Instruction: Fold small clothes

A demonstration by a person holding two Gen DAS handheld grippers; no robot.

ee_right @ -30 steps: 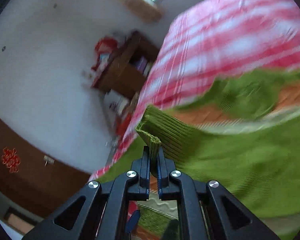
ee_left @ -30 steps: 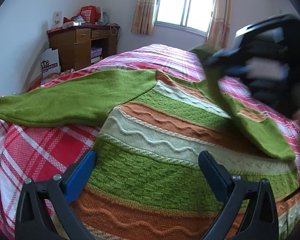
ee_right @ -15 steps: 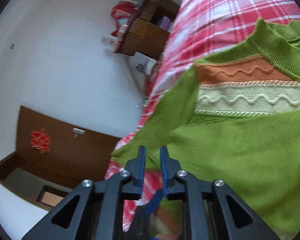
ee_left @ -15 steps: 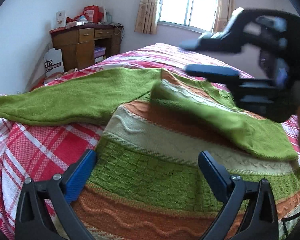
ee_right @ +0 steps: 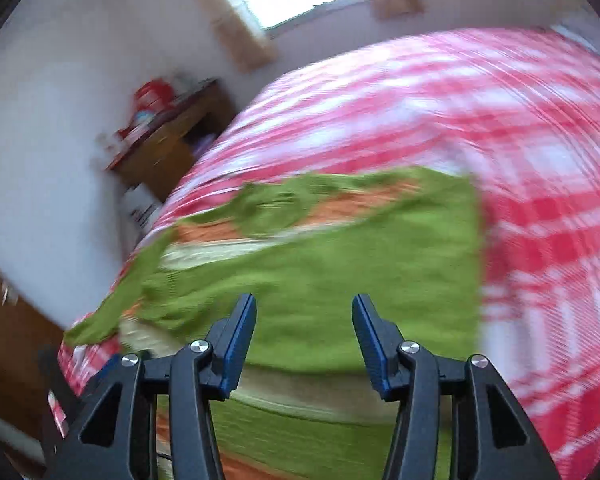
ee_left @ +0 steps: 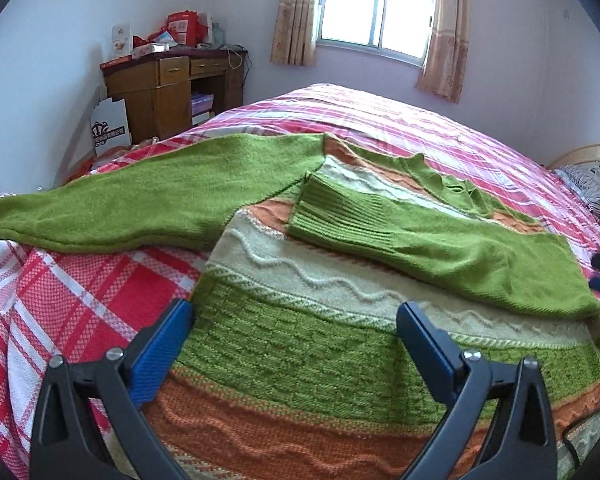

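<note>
On the bed (ee_left: 440,128) the striped sweater (ee_left: 300,344) keeps one sleeve (ee_left: 120,200) unfolded, running toward 9 o'clock from the left gripper (ee_left: 294,340), the nearer one, fingers wide and empty; the right gripper (ee_right: 304,336), just opening, holds nothing.

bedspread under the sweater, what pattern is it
Red, pink and white plaid bedspread, clearest in the left wrist view.
</note>
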